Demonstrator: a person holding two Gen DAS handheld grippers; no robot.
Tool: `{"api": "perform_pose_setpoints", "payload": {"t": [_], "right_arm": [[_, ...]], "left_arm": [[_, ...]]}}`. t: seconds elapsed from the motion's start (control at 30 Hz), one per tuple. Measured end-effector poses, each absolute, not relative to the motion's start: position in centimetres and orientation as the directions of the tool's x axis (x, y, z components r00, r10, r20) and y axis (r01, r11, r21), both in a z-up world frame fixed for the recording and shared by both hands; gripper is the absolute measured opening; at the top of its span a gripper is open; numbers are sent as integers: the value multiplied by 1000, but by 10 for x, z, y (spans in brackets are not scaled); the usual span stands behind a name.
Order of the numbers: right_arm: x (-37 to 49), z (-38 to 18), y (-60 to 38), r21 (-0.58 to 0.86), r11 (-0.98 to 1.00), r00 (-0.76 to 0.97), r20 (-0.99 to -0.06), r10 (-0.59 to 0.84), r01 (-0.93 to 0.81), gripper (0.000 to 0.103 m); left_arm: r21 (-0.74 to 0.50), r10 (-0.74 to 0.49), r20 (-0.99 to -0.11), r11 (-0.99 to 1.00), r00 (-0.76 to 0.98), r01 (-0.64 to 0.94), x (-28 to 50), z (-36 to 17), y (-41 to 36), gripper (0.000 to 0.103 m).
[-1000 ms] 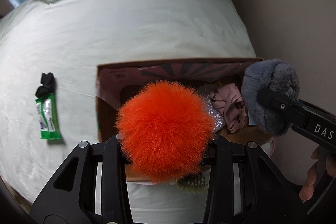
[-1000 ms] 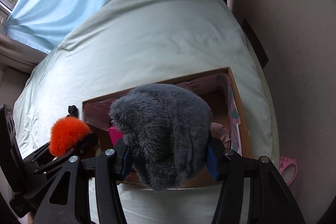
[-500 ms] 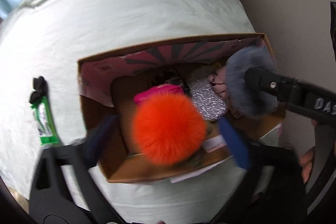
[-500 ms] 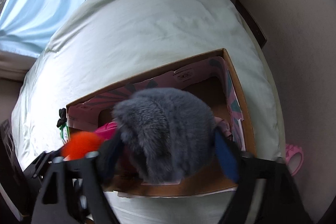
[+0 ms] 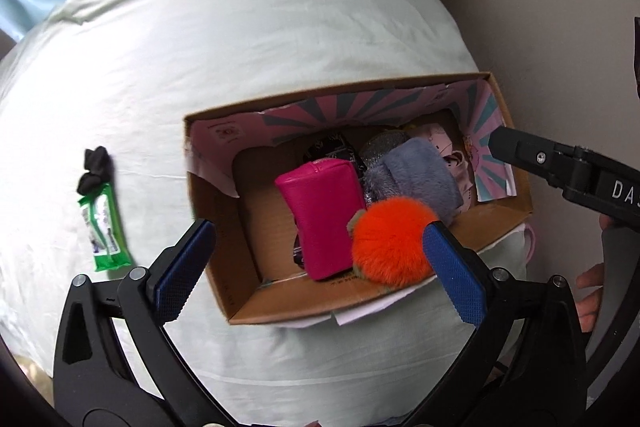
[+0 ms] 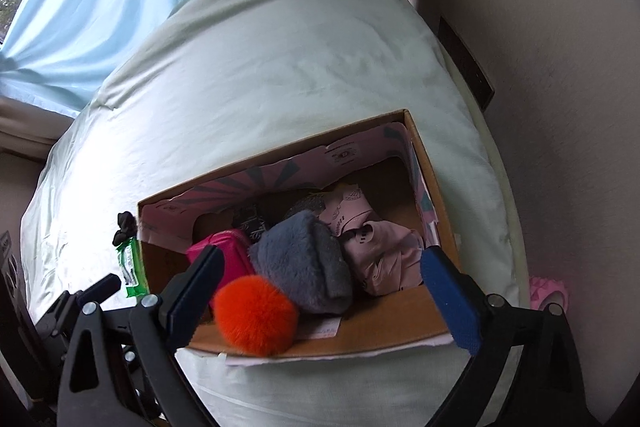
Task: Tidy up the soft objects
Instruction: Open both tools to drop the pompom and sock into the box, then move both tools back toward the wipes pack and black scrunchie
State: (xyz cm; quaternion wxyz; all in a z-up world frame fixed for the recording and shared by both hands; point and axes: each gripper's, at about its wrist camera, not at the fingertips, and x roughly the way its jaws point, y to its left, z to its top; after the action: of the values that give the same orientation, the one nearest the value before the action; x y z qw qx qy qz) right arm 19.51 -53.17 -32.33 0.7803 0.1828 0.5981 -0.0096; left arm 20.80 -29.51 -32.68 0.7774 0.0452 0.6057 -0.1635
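Both your left gripper (image 5: pixel 316 263) and right gripper (image 6: pixel 320 291) stand apart over the cardboard box (image 5: pixel 280 303), the right's jaws opening with nothing pressed between them. The orange pom-pom (image 5: pixel 390 241) and grey fluffy piece (image 5: pixel 416 179) lie inside. Pulling out carelessly could snag the pom-pom near the front wall and flick it onto the bed (image 5: pixel 260 47).

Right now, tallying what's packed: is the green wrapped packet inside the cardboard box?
No, the green wrapped packet lies on the pale bedsheet, outside the cardboard box.
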Motion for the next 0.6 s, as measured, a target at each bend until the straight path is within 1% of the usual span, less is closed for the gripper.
{"api": "perform_pose_setpoints", "payload": {"t": [0.1,0.33,0.47,0.6], "right_arm": [[186,-309,-526,266,936,308,-932,189,230,97],[158,-268,-506,256,948,380,-909,170,188,97],[141,-240,-494,272,946,420,-890,177,177,98],[123,-205,-475,230,963,462,-875,141,142,98]], "left_arm": [[-137,-217,-948,939,234,317,201,-312,-288,103],[-113,-221,-924,938,313,329,179,-270,-257,103],[-120,-242,-898,938,367,324,165,-239,-229,103],[-142,-262,-870,944,418,297,155,-207,-193,103]]}}
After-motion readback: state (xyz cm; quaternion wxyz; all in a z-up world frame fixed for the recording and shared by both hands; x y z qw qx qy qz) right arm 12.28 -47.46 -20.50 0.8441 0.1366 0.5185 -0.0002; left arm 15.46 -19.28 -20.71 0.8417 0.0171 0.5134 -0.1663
